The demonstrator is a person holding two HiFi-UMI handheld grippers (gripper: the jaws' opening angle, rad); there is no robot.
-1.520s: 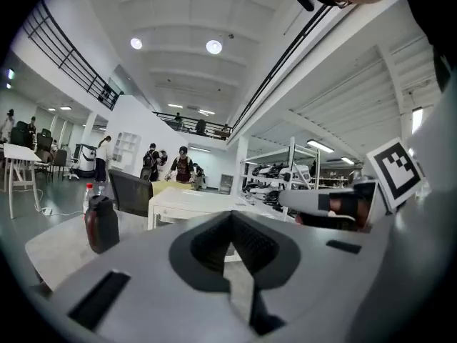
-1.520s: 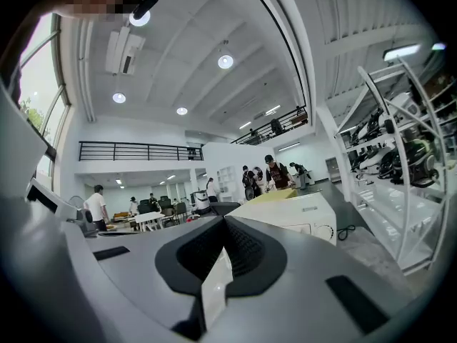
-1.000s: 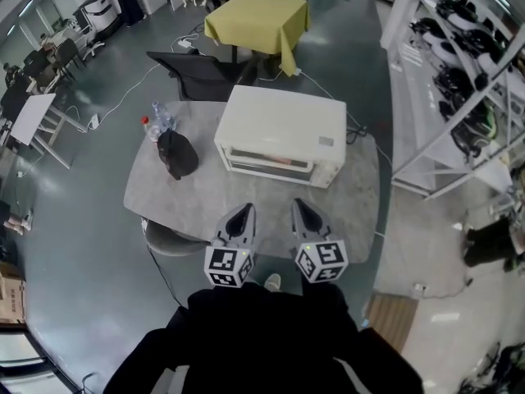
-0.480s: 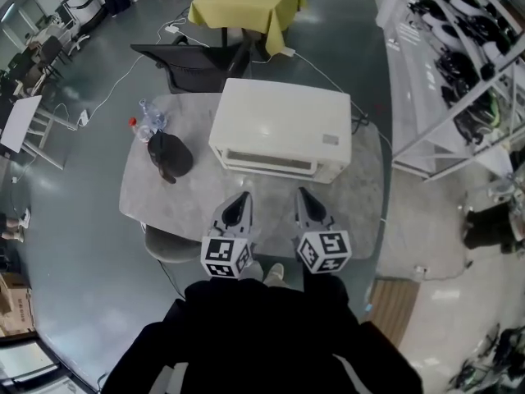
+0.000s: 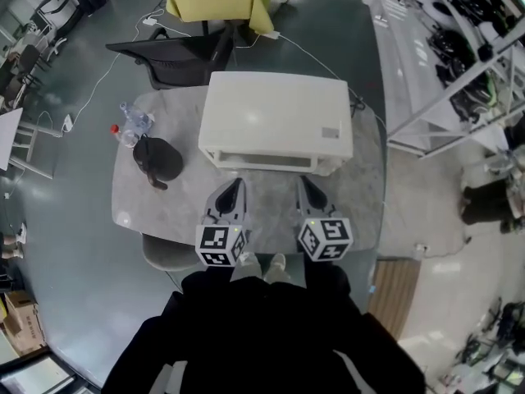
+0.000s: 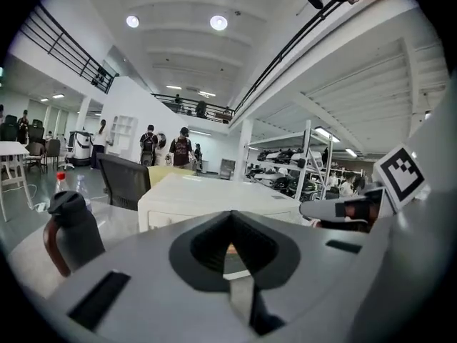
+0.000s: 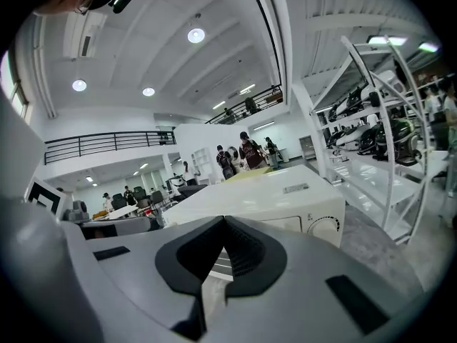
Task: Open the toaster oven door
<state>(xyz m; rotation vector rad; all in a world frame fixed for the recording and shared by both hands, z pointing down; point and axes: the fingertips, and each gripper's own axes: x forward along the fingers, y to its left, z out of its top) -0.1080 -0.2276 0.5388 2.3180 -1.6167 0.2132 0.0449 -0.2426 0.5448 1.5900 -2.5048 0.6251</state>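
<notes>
Toaster oven (image 5: 275, 117) sits on the grey worktop (image 5: 160, 208), on the far-right part, w/ its front face turned to the person. The door (image 5: 267, 162) looks shut and flush w/ the body, as far as the head view shows. So the task proper isn't begun: nothing gripped, nothing pulled.

Left claw (image 5: 235, 185) and right claw (image 5: 305, 184) hover side by side over the near strip of worktop. Their tips aim at 12 o'clock toward the oven front — near it, but apart from it.

- Left gripper view: jaws clenched tip to tip, nothing btwn them, the oven's top beyond.
- Right gripper view: same, pinched together & empty. The oven front lies ahead, w/ a dial (image 7: 327, 225) at the 3 o'clock end of that face.

The door handle can't be made out in any view.

A dark jug (image 5: 156, 159) stands at 9 o'clock of the oven and a clear bottle (image 5: 130, 121) at approx 10 o'clock. Both seem off to the side of where the door would swing.

Left to do, by my reading — all of it. One claw has to close the gap to the door's upper edge, spread its jaws, take the handle, then draw the door out and down. The strip of worktop in front of the oven looks free for that.
</notes>
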